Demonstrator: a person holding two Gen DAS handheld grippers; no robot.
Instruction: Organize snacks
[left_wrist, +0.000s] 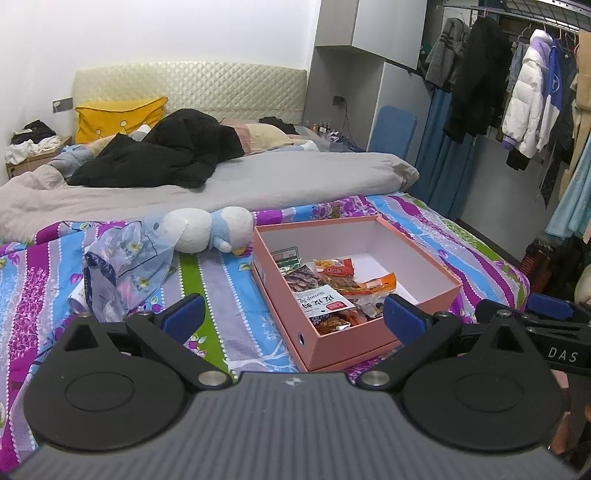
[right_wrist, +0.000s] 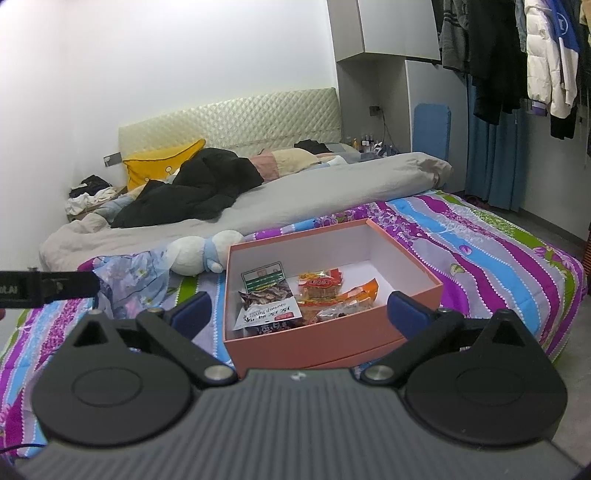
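Note:
A pink cardboard box lies open on the striped bedspread and also shows in the right wrist view. Several snack packets lie inside it, among them a white shrimp-flavour packet and orange-red packets. My left gripper is open and empty, hovering in front of the box's near left corner. My right gripper is open and empty, hovering just in front of the box's near wall. The right gripper's arm also shows at the right edge of the left wrist view.
A bluish plastic bag and a white-and-blue plush toy lie left of the box. A grey duvet, black clothes and a yellow pillow lie further back. Clothes hang on a rack at the right.

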